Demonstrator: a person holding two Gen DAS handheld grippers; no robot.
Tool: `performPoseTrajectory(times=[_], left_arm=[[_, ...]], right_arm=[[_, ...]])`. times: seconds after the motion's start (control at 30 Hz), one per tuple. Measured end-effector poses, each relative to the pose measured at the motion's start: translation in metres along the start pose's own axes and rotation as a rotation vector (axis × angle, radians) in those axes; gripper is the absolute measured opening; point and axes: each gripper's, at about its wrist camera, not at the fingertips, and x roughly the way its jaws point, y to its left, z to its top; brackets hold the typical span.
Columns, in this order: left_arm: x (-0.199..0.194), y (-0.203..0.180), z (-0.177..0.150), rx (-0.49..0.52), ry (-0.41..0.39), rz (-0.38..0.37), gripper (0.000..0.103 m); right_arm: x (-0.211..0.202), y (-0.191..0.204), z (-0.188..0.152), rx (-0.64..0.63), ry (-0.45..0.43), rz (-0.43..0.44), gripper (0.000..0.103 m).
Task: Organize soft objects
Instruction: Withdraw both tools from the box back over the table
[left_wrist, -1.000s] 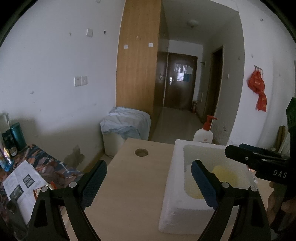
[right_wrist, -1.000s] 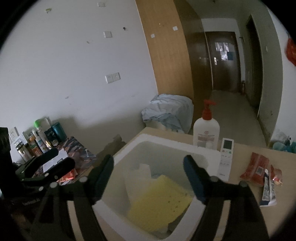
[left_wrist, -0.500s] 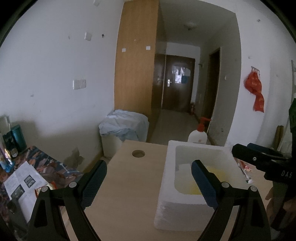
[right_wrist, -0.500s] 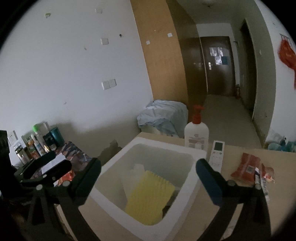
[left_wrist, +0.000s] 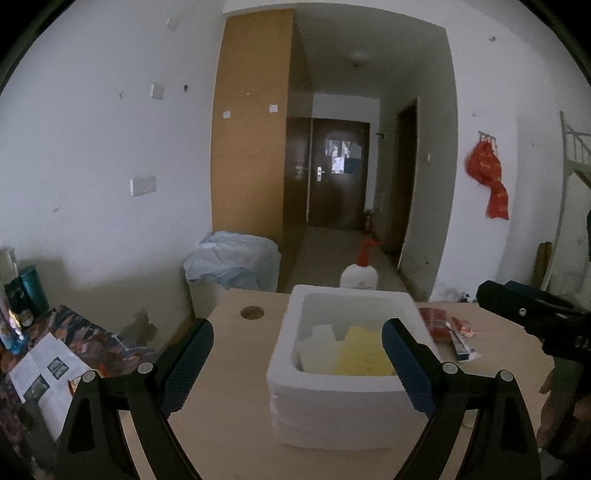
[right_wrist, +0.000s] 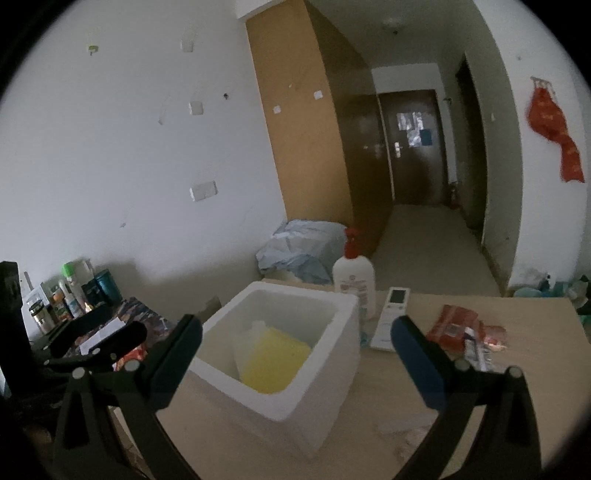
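Both grippers have drawn back from the foam box (right_wrist: 280, 354): right gripper (right_wrist: 295, 354) now spread wide and empty, left gripper (left_wrist: 297, 363) likewise wide. Yellow sponge (right_wrist: 275, 363) lies inside the box, so 1 soft item looks stowed.

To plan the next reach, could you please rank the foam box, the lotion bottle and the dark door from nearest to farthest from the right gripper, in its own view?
From the right gripper:
1. Foam box, just ahead, partly between the open fingers.
2. Lotion bottle, behind the box's far right corner.
3. Dark door, at the hallway's far end.
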Motion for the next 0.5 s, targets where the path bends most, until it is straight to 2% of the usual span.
performPoseTrajectory(times=[0.27,0.33,0.5], left_arm=[[-0.036,-0.029,-0.003,0.025,-0.033,-0.040,0.094],[-0.046,-0.034,-0.005,0.031,-0.044,-0.052,0.099],[-0.070,-0.050,-0.011,0.049,-0.073,-0.087,0.100]], right_arm=[[-0.047,-0.001,-0.011,-0.006,-0.045,-0.039,0.103],[-0.059,0.001,-0.015,-0.012,-0.055,-0.045,0.103],[-0.087,0.002,-0.026,-0.018,-0.083,-0.074,0.103]])
